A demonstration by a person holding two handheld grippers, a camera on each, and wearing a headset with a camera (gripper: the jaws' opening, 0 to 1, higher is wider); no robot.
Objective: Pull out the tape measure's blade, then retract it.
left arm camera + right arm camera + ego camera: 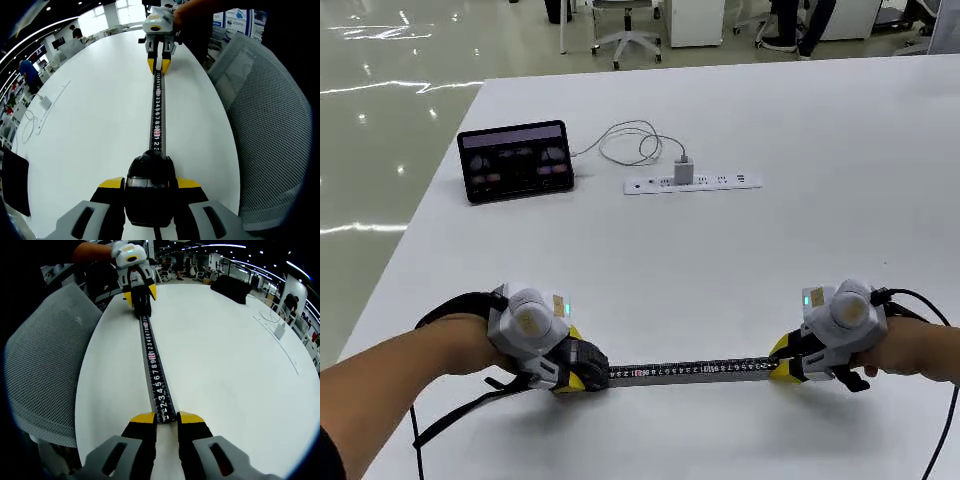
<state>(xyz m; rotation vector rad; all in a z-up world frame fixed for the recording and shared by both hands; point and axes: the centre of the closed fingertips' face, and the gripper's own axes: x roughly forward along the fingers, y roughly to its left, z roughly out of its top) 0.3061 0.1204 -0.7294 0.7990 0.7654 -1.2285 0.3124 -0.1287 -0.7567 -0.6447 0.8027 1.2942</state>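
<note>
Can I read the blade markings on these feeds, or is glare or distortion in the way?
Head view: even light, glare streaks on the floor, blade numerals too small to read. Left gripper view: fisheye curves the table edge, but numerals near the tape measure case read clearly. Right gripper view: same curvature, numerals crisp near the jaws.

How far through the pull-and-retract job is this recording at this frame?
Done: the blade is drawn out along the table. In hand: the left claw grips the tape measure case, the right claw pinches the blade's tip. Left: retracting the blade into the case.
</note>
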